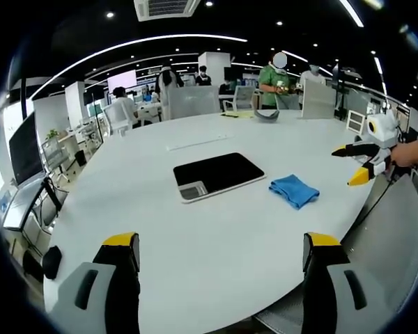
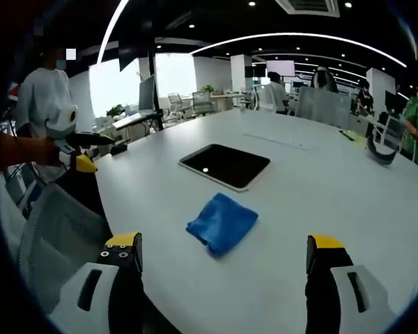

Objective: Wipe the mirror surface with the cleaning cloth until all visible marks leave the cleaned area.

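Both of my grippers are off the white table, jaws apart, nothing between them. In the left gripper view the mirror lies flat at twelve o'clock, the blue cloth (crumpled) just beside it at two. My right gripper hangs at three, over the table edge.

An open-plan office: a large round white bench with mesh chairs at its 12 o'clock edge, desks with monitors beyond, long ceiling light strips, a ceiling air-conditioning vent, and people standing or seated at workstations.
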A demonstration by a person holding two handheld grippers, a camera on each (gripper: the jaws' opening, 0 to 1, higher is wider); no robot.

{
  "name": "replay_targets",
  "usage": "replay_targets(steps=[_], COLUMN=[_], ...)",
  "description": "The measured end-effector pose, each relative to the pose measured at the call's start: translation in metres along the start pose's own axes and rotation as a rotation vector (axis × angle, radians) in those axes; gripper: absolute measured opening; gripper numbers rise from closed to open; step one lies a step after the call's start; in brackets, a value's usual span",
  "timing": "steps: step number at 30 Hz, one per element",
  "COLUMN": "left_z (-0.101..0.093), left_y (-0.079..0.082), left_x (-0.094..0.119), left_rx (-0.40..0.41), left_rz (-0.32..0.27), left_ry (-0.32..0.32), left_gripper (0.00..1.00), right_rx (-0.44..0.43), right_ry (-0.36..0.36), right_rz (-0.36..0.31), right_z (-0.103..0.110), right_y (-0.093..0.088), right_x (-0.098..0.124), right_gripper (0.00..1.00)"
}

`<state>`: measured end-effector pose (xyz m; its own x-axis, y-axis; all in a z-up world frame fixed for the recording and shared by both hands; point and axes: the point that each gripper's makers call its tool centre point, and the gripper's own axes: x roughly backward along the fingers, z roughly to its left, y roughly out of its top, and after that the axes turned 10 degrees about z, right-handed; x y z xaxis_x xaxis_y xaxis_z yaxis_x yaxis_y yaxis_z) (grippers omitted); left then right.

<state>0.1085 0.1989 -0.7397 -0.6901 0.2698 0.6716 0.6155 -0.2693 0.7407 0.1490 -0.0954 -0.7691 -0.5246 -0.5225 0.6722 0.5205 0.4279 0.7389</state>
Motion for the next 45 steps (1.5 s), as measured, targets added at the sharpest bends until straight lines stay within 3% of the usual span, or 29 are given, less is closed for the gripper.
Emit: replay_targets(steps=[19, 29, 45], left_z=[0.002, -0.006, 0.002], left_y=[0.004, 0.000, -0.003], left_x=[-0.005, -0.010, -0.016], left_rx=[0.001, -0.030, -0.049], left_rz=[0.013, 0.030, 0.033], left_ry=[0.006, -0.025, -0.060], left_gripper=[0.99, 0.99, 0.99], right_rx=[0.013, 0.054, 0.107], right_ry=[0.024, 0.040, 0.082], right_rz=[-0.003, 0.030, 0.131], right_z=[-0.002, 0.003, 0.008], right_y=[0.005, 0.014, 0.015], right_x=[-0.008, -0.028, -0.075], right_gripper=[0.96, 0.87, 0.66])
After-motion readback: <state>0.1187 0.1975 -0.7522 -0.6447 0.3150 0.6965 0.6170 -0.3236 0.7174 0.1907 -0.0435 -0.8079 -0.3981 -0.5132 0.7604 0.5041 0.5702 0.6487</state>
